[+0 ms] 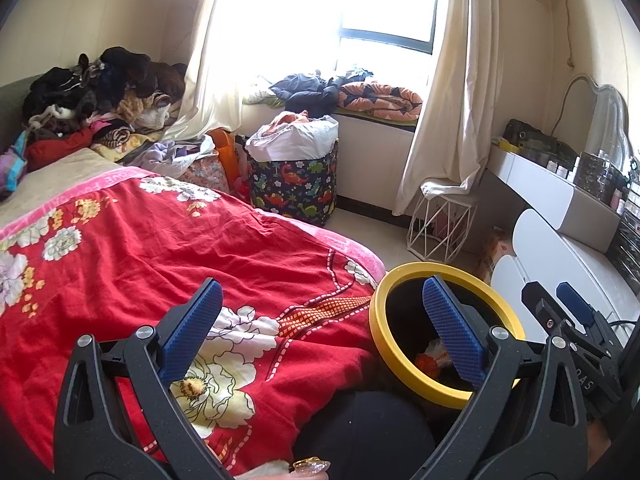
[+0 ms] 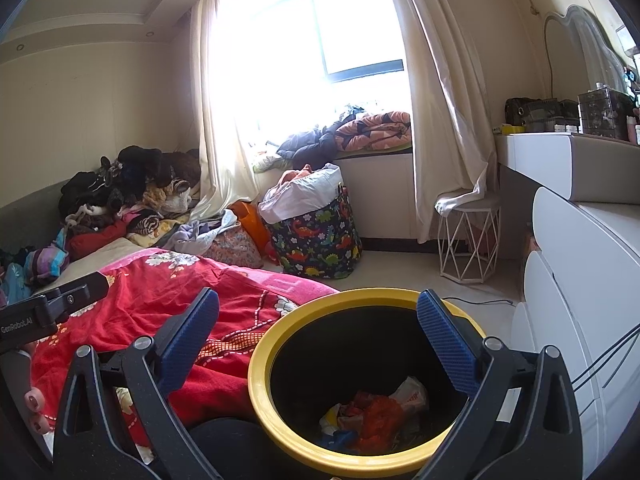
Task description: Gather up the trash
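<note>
Yellow-rimmed, the round black trash bin (image 2: 260, 364) stands on the floor against the edge of the bed's red floral quilt (image 1: 160, 248). Crumpled red, white and blue wrappers (image 2: 372, 412) lie at its bottom. We hold our right gripper (image 2: 316, 320) over the bin's mouth, blue-padded jaws spread wide and empty. Our left gripper (image 1: 320, 320) hangs above the quilt's edge, equally wide, gripping nothing.

I see a red floral quilt (image 1: 160, 264), a black bin (image 2: 360, 384) with yellow rim, a dinosaur-print basket (image 2: 316, 240), and blue finger pads (image 1: 192, 332).
</note>
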Demonstrator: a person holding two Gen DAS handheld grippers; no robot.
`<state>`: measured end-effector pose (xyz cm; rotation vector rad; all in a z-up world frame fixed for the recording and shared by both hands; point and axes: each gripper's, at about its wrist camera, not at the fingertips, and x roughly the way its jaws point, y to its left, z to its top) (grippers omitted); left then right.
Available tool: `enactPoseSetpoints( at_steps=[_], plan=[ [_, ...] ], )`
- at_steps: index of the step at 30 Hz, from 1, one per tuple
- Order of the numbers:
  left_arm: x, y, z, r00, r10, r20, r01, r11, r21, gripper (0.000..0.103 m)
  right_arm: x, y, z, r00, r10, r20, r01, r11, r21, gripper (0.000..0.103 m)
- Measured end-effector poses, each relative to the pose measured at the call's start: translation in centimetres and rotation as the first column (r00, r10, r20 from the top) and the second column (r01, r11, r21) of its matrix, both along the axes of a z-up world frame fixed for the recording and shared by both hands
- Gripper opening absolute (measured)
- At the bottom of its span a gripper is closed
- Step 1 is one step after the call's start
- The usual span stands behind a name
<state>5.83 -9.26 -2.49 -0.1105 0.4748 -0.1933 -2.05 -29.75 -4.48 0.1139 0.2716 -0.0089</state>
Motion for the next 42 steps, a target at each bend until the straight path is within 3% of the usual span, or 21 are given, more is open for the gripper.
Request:
enactPoseSetpoints(
  at_steps=[28,31,35,37,38,39,40,41,42],
  plan=[
    [-0.1,0.3,0.0,1.000,0.006,-0.007,-0.006,1.000,-0.005,0.092,-0.1,0.0,0.0,1.000,0.001,-0.004,-0.001,1.000,0.002,0.097],
    [0.5,1.8,0.1,0.998,0.038,-0.040,-0.040,0.998,-0.047,0.092,1.0,1.0,0.5,0.998,0.062,-0.021,-0.062,0.998,-0.006,0.097],
    [1.3,7.9,0.6,0.978,0.184,-0.101,-0.193,0.977,-0.090,0.092,4.0,5.4,1.9,0.975,0.214,-0.065,-0.213,0.977,0.014,0.097],
    [0.9,13.5,0.4,0.939,0.323,-0.119,-0.335,0.938,-0.093,0.092,6.3,10.4,2.2,0.922,0.364,-0.131,-0.360,0.931,0.053,0.097],
    [0.5,16.8,0.0,0.902,0.409,-0.137,-0.422,0.903,-0.078,0.092,7.0,12.5,2.1,0.896,0.414,-0.160,-0.409,0.910,0.064,0.097],
    [0.2,19.0,-0.3,0.868,0.473,-0.152,-0.485,0.873,-0.052,0.092,7.8,15.7,1.7,0.849,0.487,-0.208,-0.481,0.873,0.078,0.097],
    [-0.5,22.5,-1.0,0.807,0.564,-0.178,-0.575,0.818,-0.019,0.092,8.5,18.6,1.2,0.800,0.541,-0.259,-0.539,0.838,0.088,0.097],
    [-1.1,25.3,-1.7,0.756,0.624,-0.198,-0.636,0.772,0.002,0.092,9.3,23.3,0.0,0.724,0.598,-0.344,-0.609,0.788,0.088,0.097],
    [-2.1,29.5,-3.0,0.660,0.711,-0.241,-0.722,0.690,0.058,0.092,9.5,26.3,-0.9,0.668,0.636,-0.387,-0.658,0.748,0.093,0.097]
  ],
)
